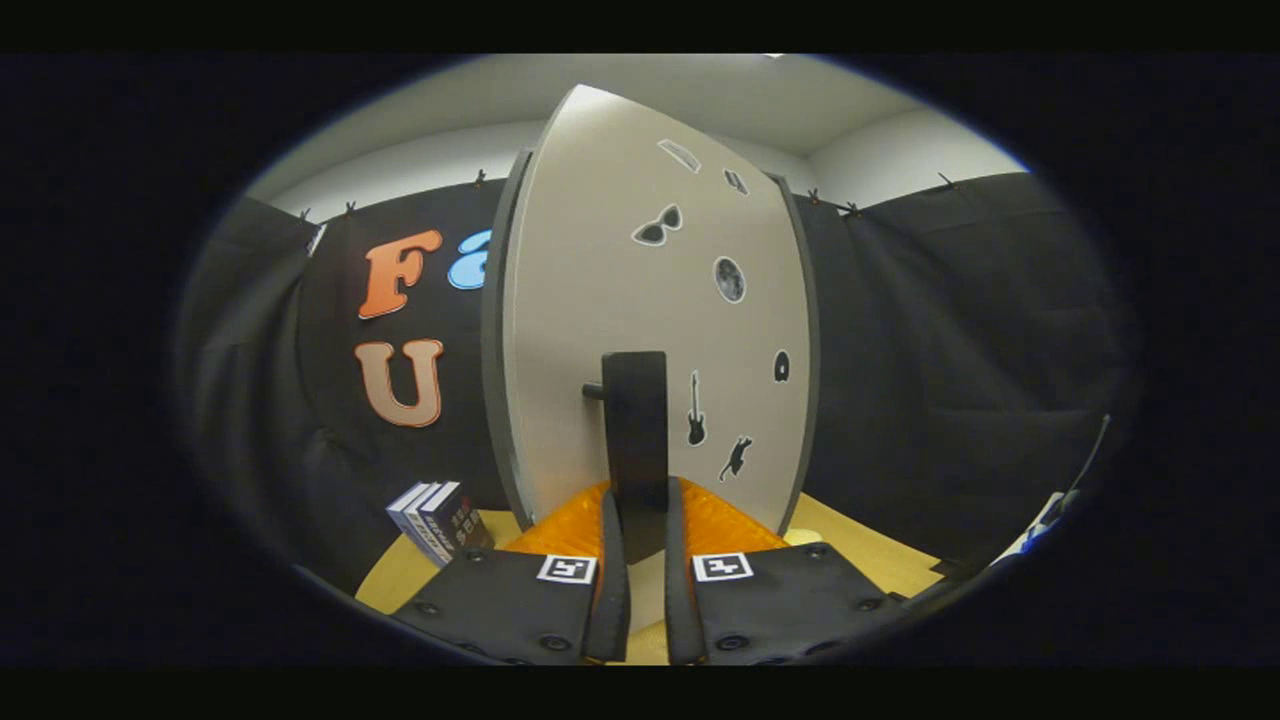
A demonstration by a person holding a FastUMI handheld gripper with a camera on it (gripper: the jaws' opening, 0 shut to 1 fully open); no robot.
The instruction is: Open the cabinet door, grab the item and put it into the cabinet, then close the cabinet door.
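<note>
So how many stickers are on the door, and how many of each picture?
On the grey cabinet door, whose black handle sits between the gripper fingers:
Black sunglasses sticker: 1
Round moon sticker: 1
Black guitar sticker: 1
Black cat sticker: 1
Unclear stickers: 3
Total: 7

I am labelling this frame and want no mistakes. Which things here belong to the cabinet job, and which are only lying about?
Belong to the job:
- cabinet door, pale, with stickers
- door handle, dark, between the tool's fingers
- tool, both fingers closed on the handle
- boxed item, standing on the table left of the cabinet, probably what goes in

Lying about:
- table
- white and blue thing, unclear, far right
</note>
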